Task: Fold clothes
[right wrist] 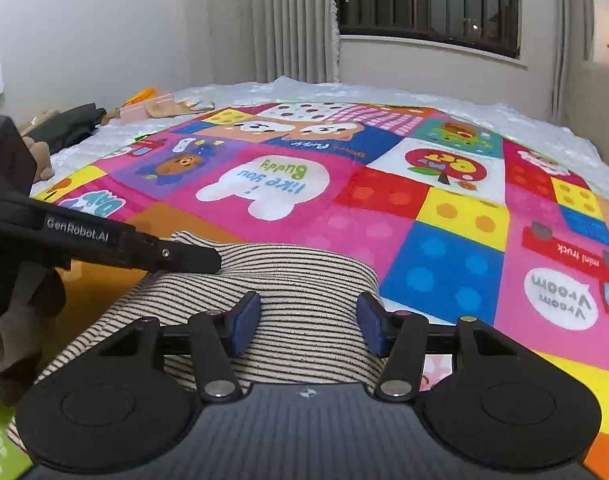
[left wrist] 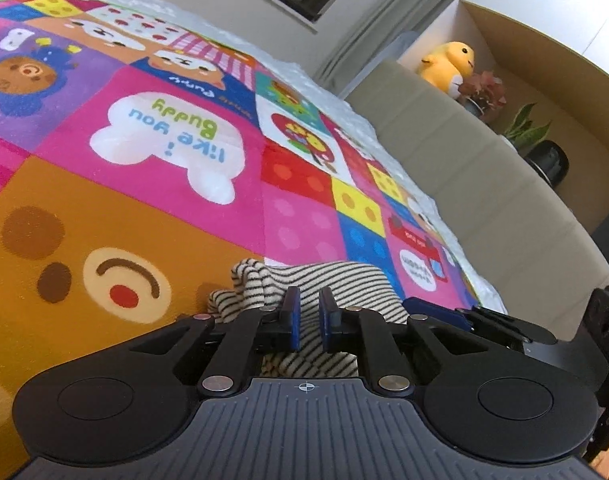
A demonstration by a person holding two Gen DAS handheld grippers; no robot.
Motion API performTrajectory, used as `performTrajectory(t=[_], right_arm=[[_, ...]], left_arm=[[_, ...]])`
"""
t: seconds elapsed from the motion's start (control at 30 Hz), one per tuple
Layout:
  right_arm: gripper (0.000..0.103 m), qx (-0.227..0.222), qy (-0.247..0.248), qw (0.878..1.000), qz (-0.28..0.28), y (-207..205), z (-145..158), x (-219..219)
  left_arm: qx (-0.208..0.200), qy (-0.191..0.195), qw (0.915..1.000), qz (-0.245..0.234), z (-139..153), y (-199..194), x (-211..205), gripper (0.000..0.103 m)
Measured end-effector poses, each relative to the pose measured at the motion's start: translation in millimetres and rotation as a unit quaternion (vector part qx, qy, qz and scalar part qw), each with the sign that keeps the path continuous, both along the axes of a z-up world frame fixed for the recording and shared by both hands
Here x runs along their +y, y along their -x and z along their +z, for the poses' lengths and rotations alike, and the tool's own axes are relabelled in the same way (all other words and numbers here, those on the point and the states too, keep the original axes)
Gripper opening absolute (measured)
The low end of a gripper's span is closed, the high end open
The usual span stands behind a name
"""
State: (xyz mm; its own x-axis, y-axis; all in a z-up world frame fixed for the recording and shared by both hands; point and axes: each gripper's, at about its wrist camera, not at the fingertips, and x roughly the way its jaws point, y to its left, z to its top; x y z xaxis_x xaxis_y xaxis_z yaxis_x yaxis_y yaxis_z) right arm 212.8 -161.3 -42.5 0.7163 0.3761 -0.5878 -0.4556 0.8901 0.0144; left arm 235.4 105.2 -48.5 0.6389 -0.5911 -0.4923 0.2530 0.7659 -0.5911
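Note:
A cream garment with thin black stripes [right wrist: 304, 280] lies folded on the colourful play mat [right wrist: 444, 216]. My right gripper [right wrist: 308, 322] is open, its blue pads spread over the garment's near part. My left gripper [left wrist: 308, 314] hovers over a bunched corner of the same striped garment [left wrist: 256, 284], jaws nearly closed with a narrow gap and no cloth between the pads. The left gripper also shows in the right wrist view [right wrist: 208, 258] as a black finger resting on the garment's left edge.
A beige sofa [left wrist: 484, 184] runs along the mat's right side, with a yellow plush toy [left wrist: 448, 64] and potted plants [left wrist: 532, 132] behind it. Dark clothes and small toys [right wrist: 72, 124] lie at the far left. Curtains and a window [right wrist: 424, 4] are at the back.

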Motion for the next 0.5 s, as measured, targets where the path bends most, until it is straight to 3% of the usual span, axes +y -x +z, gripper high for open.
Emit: performTrajectory(t=[0.03, 0.07, 0.13, 0.23, 0.4, 0.5], right_arm=[[0.053, -0.001, -0.002, 1.000, 0.000, 0.6, -1.0, -1.3], [0.053, 0.000, -0.007, 1.000, -0.001, 0.2, -1.5, -3.3], [0.054, 0.002, -0.019, 1.000, -0.002, -0.7, -1.5, -7.0], [0.054, 0.005, -0.034, 0.999, -0.003, -1.7, 0.5, -11.0], [0.055, 0.013, -0.060, 0.998, 0.000, -2.7, 2.0, -19.9], [0.059, 0.032, -0.089, 0.996, -0.001, -2.9, 9.2, -35.0]], left_arm=[[0.001, 0.000, 1.0000, 0.008, 8.0, 5.6, 1.7, 0.028], [-0.005, 0.006, 0.9999, 0.013, 17.3, 14.0, 4.1, 0.057], [-0.012, 0.007, 0.9998, 0.011, 33.0, 33.1, 5.0, 0.089], [0.007, 0.000, 1.0000, -0.004, 41.0, 52.0, 0.6, 0.092], [0.095, -0.008, 0.9954, -0.014, 12.5, 53.6, -12.4, 0.091], [0.129, 0.013, 0.9915, -0.010, -10.3, 46.9, -15.0, 0.094]])
